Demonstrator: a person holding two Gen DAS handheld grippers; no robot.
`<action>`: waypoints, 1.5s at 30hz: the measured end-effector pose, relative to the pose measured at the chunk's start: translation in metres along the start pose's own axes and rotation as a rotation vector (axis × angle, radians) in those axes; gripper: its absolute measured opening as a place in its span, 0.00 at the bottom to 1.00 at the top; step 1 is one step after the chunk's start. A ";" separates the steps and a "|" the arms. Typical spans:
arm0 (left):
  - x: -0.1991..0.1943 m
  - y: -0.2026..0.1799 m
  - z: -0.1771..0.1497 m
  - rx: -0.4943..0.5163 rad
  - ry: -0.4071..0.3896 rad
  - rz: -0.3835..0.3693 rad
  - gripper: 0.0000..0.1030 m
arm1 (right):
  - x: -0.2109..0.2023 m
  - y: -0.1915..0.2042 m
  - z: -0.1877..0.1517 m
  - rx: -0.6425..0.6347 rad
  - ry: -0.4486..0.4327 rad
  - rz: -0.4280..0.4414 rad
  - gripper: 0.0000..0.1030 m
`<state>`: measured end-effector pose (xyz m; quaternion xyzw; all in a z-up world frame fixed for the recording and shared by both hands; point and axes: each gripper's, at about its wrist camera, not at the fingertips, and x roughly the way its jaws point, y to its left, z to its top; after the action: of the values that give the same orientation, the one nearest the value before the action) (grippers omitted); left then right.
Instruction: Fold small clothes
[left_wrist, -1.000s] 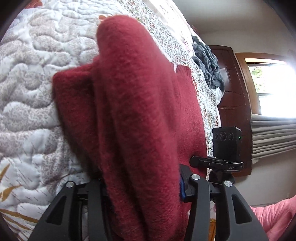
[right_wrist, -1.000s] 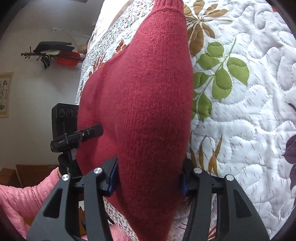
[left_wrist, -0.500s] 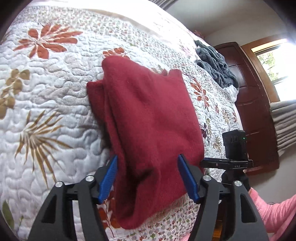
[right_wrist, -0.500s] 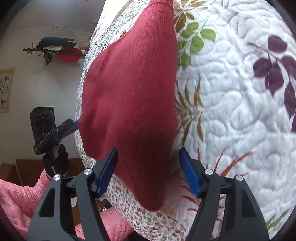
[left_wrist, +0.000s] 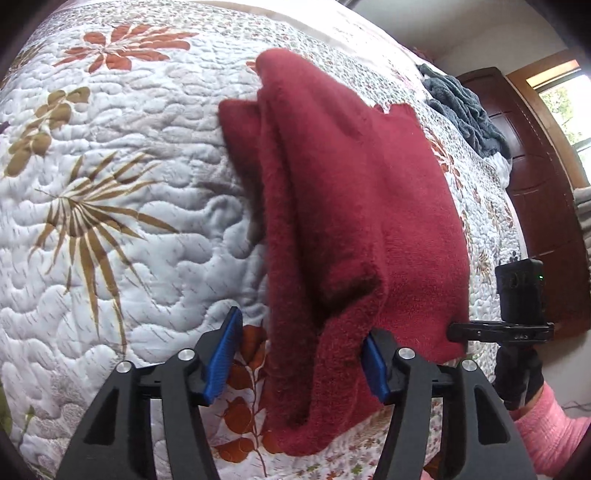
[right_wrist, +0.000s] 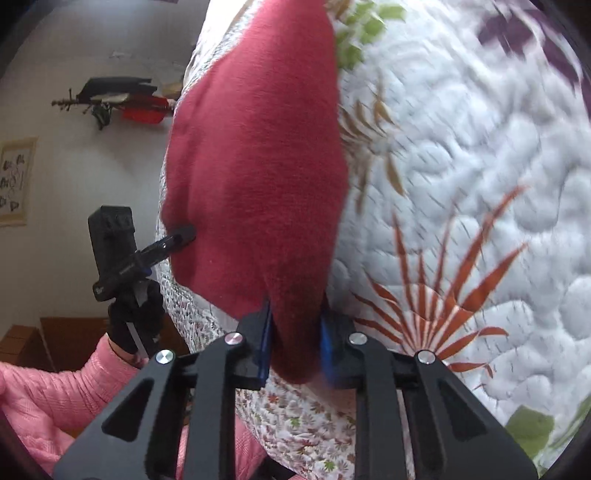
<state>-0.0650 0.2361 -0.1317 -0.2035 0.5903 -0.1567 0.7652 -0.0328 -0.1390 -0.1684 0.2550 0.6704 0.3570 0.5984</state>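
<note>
Lying folded on a floral quilt (left_wrist: 122, 206), a red knit garment (left_wrist: 354, 206) stretches its long axis straight away from both tongs, its near end hanging at the quilt's edge closest to the person. The right gripper (right_wrist: 295, 341) has its blue pads closed tight on that near corner of the garment (right_wrist: 258, 166), while the left gripper (left_wrist: 301, 356) stands with its jaws spread wide around the other near corner, one pad touching the knit and one clear of it, so the right hand appears better placed to lead the next move. A framed sheet (right_wrist: 14, 181) on the wall beyond the quilt carries writing too blurred to read.
</note>
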 end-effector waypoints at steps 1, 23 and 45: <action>0.002 0.000 -0.002 0.013 -0.006 0.002 0.59 | 0.001 -0.005 -0.002 0.007 -0.007 0.011 0.19; -0.077 -0.027 -0.070 -0.012 -0.247 0.179 0.75 | -0.021 0.098 -0.093 -0.188 -0.330 -0.493 0.87; -0.094 -0.094 -0.089 0.091 -0.275 0.467 0.89 | -0.042 0.119 -0.104 -0.160 -0.463 -0.747 0.97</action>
<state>-0.1748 0.1885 -0.0255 -0.0464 0.5041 0.0267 0.8620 -0.1388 -0.1164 -0.0458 0.0215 0.5353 0.1006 0.8384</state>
